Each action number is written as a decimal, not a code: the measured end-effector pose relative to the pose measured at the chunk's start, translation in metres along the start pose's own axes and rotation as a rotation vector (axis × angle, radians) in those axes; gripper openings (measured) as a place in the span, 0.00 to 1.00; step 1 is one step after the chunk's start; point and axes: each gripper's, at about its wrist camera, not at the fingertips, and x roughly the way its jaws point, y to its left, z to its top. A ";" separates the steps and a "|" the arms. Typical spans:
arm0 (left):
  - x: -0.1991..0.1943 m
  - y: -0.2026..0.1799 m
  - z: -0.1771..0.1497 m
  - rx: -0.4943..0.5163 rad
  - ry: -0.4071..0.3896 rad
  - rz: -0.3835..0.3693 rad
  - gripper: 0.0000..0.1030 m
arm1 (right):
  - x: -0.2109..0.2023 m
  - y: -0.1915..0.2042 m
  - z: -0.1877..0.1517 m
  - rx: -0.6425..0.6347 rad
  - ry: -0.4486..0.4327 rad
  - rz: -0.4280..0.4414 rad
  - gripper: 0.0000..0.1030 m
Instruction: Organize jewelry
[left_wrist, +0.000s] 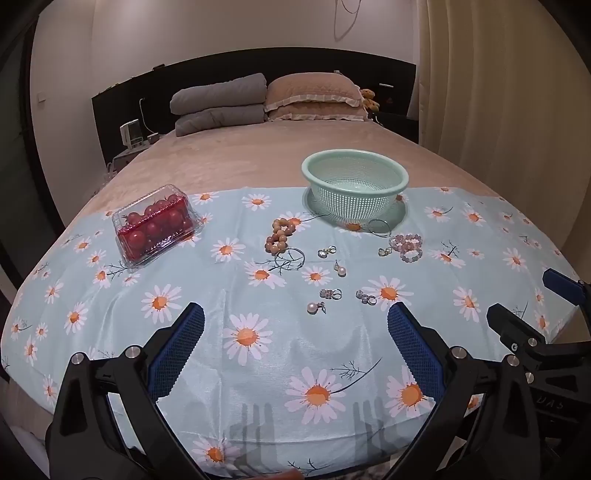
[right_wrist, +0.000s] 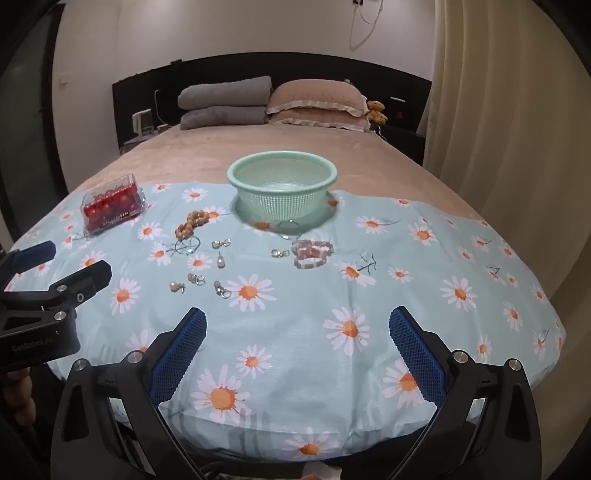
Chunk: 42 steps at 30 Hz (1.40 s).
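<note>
We are holding both tools wide apart and empty over the near edge of the daisy cloth (left_wrist: 295, 354) spread on the bed (left_wrist: 236, 162), with nothing yet picked up. The left tool (left_wrist: 295, 328) and right tool (right_wrist: 297, 328) are both tilting downward toward the cloth, side by side, each showing at the edge of the other's view.

The jewelry is lying scattered in front of the basket (left_wrist: 354, 184), which is standing open-mouthed and apparently empty at the cloth's far side, likely waiting to receive the pieces. Just before the basket we are seeing a thin bangle (left_wrist: 379, 227); to the basket's near left, a wooden bead bracelet (left_wrist: 282, 236) touching a wire bangle (left_wrist: 290, 258); to its near right, pink bead bracelets (left_wrist: 406, 247). Nearer us than the basket, pearl earrings (left_wrist: 316, 307) and small crystal earrings (left_wrist: 330, 293) are lying apart on the cloth. A tomato box (left_wrist: 155, 225), well left of the basket, seems to be no part of the job.
</note>
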 end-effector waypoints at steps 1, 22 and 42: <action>0.000 0.000 0.000 0.003 0.001 0.002 0.95 | 0.000 0.000 0.000 -0.002 0.000 -0.001 0.93; 0.012 0.005 -0.006 -0.005 0.063 0.015 0.95 | 0.010 -0.003 -0.002 -0.001 0.035 -0.037 0.93; 0.017 0.003 -0.008 0.009 0.087 0.041 0.95 | 0.014 -0.003 -0.004 -0.020 0.064 -0.082 0.93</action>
